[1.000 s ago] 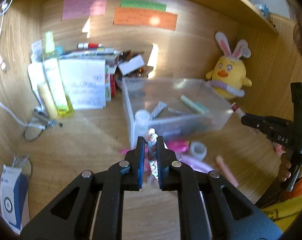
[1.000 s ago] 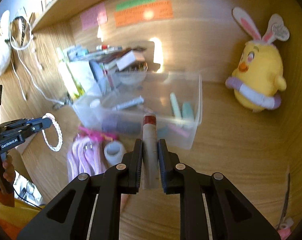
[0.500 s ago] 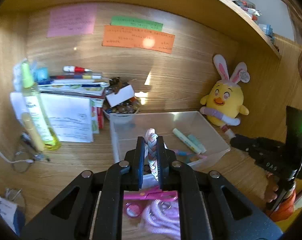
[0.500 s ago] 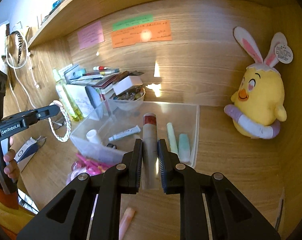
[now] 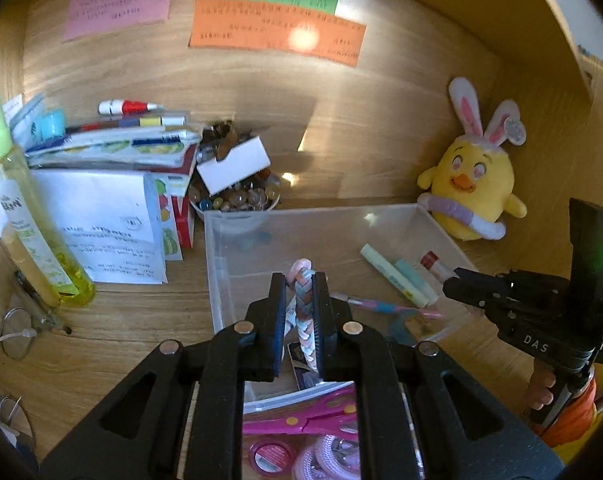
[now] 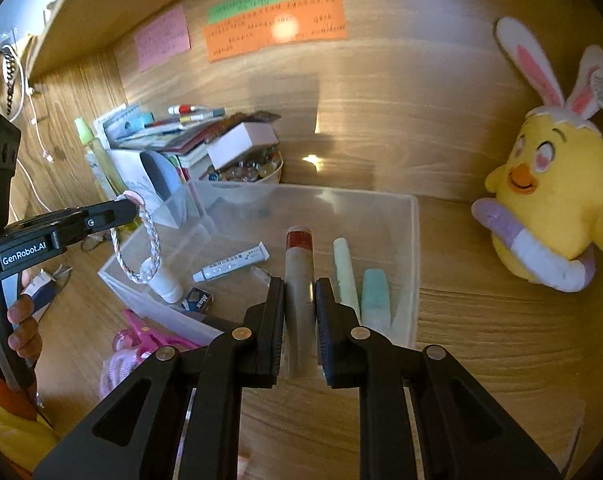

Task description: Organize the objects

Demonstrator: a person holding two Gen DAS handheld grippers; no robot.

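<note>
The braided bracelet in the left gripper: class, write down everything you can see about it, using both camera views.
The braided bracelet is a closed loop of plaited cord in white, pink, grey-blue and rust strands; it looks soft, like textile. The left gripper is shut on one section, and its fingers press it from both sides. In the right wrist view the rest of the loop hangs free below the fingertips, over the near left corner of the clear plastic bin. Whether its bottom touches the white tube there cannot be told.
</note>
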